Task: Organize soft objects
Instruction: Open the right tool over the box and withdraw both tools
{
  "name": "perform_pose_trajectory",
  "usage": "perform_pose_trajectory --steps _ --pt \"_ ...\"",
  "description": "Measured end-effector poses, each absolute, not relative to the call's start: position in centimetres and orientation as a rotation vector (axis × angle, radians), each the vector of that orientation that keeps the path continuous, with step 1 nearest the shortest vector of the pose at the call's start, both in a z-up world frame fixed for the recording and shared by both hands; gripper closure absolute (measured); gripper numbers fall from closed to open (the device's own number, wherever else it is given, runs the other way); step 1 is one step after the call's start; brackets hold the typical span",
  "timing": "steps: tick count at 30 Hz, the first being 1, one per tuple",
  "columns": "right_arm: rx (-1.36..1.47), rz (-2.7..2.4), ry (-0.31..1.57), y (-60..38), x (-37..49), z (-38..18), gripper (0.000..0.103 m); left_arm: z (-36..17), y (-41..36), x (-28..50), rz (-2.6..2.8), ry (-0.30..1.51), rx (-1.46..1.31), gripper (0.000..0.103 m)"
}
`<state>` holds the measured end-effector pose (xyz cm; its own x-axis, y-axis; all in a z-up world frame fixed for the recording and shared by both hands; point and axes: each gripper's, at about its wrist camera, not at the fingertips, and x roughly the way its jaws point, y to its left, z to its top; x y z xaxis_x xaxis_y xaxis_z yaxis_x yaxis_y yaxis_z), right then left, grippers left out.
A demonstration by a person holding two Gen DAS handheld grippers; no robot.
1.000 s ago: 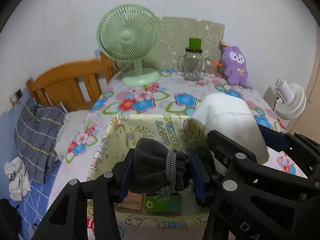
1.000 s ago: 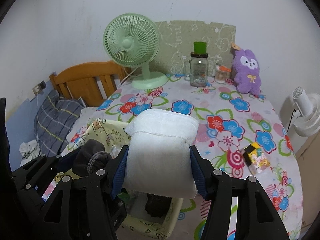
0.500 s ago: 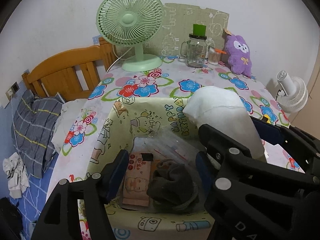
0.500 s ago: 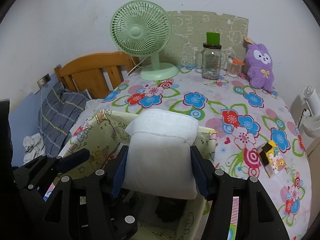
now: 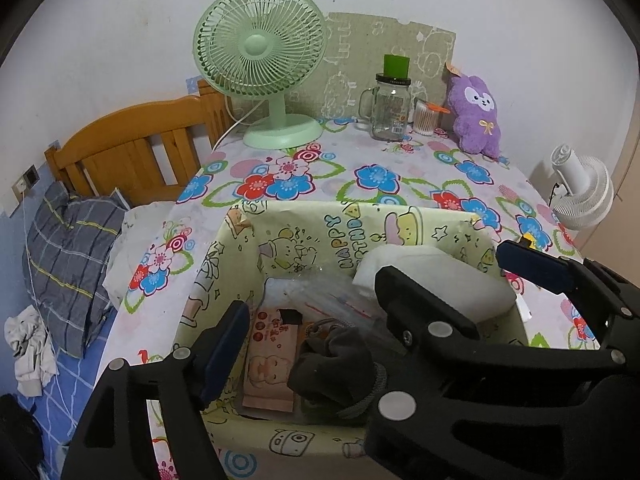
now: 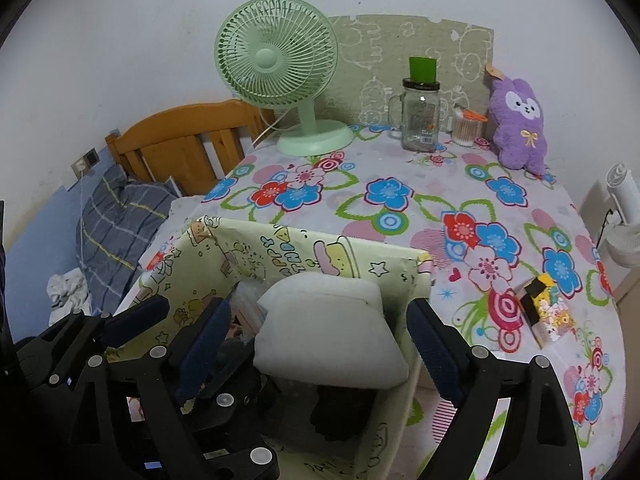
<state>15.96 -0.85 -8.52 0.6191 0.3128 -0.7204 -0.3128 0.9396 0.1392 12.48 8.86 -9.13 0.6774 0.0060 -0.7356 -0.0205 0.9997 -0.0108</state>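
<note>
Item: yellow cartoon-print box [image 5: 352, 220], near edge of the floral tablecloth [image 6: 400, 216] — landmark for all entries. Inside the box: white foam block [image 6: 328, 328], tilted against the right wall; dark grey pouch [image 5: 336, 364] on the floor, apparently atop a pink packet [image 5: 268, 364], though clutter obscures the bottom. Right gripper [image 6: 320, 344]: jaws just opened, pads clear of the block, released. Left gripper [image 5: 304, 344]: jaws just opened, empty above the pouch. Risk: a withdrawing finger may snag the leaning block and drag it out. Beyond the box: green fan [image 6: 280, 56], glass jar [image 6: 420, 120], purple plush [image 6: 520, 128]; left of it, a wooden headboard [image 5: 132, 156] — bedroom, white walls.
</note>
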Motion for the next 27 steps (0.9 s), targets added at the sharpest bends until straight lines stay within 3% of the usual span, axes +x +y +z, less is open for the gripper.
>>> perform_pose_trajectory --steps 27 --pt "0.012 0.330 0.697 -5.9 12.1 -3.1 0.010 -4.2 4.3 9.2 0.043 0.696 -0.009 0.012"
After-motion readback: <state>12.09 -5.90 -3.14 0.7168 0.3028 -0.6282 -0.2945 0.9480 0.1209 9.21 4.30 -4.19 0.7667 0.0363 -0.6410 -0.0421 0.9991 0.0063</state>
